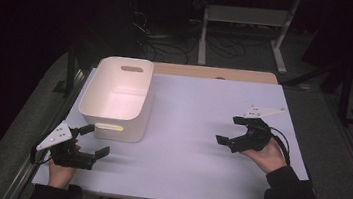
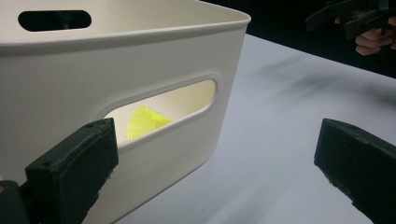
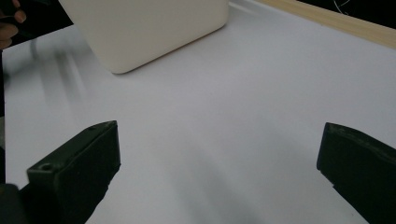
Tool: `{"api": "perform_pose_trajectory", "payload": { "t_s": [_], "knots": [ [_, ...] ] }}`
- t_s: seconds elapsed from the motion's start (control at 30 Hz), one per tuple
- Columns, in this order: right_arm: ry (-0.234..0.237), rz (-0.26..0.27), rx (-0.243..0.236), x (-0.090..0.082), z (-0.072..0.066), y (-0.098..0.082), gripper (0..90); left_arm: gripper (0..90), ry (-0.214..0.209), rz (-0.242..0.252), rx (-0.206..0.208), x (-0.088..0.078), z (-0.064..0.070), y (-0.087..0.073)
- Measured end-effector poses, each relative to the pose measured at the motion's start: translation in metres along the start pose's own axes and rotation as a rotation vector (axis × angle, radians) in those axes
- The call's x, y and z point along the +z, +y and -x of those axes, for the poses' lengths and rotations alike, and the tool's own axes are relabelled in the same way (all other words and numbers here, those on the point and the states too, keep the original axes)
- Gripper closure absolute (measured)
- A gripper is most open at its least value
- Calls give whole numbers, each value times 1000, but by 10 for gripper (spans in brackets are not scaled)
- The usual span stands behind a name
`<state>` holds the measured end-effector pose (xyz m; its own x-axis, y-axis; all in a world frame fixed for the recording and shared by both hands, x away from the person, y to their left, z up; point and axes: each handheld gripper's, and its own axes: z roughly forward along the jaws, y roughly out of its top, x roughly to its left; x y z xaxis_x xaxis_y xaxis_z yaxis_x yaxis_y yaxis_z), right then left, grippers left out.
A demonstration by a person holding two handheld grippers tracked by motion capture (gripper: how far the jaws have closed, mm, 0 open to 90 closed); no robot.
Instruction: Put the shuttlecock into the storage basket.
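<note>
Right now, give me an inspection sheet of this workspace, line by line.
Surface: white table, bare across the middle.
Job's things: cream plastic bin standing upright at the table's left; yellow mesh object inside it, seen through the handle slot.
Clutter: nothing seen.
Grippers: left hand-held gripper open, beside the bin's near end; right hand-held gripper open, over bare table.
Cables: a black cable trails from the right one; more on the floor behind.
Surroundings: dark room, white desk frame beyond.

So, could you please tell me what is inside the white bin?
Through the handle slot of the white bin, a yellow mesh object shows inside. The wall hides the rest of it and the bin's floor.
</note>
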<state>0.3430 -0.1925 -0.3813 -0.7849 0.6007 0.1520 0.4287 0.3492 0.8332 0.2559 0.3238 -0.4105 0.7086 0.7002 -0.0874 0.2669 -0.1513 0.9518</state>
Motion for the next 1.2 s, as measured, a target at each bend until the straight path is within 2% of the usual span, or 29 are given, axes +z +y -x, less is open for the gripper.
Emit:
{"api": "perform_pose_trajectory", "payload": {
  "t_s": [0.23, 0.57, 0.83, 1.2],
  "knots": [
    [-22, -3, 24, -8, 6, -21, 0, 0, 2, -1, 1, 0, 0, 0],
    [-59, 35, 39, -25, 11, -44, 0, 0, 3, -4, 3, 0, 0, 0],
    [-98, 48, 49, -37, 10, -61, 0, 0, 2, -2, 2, 0, 0, 0],
    [-133, 67, 71, -46, 11, -76, 0, 0, -1, 2, 1, 0, 0, 0]
  ]
}}
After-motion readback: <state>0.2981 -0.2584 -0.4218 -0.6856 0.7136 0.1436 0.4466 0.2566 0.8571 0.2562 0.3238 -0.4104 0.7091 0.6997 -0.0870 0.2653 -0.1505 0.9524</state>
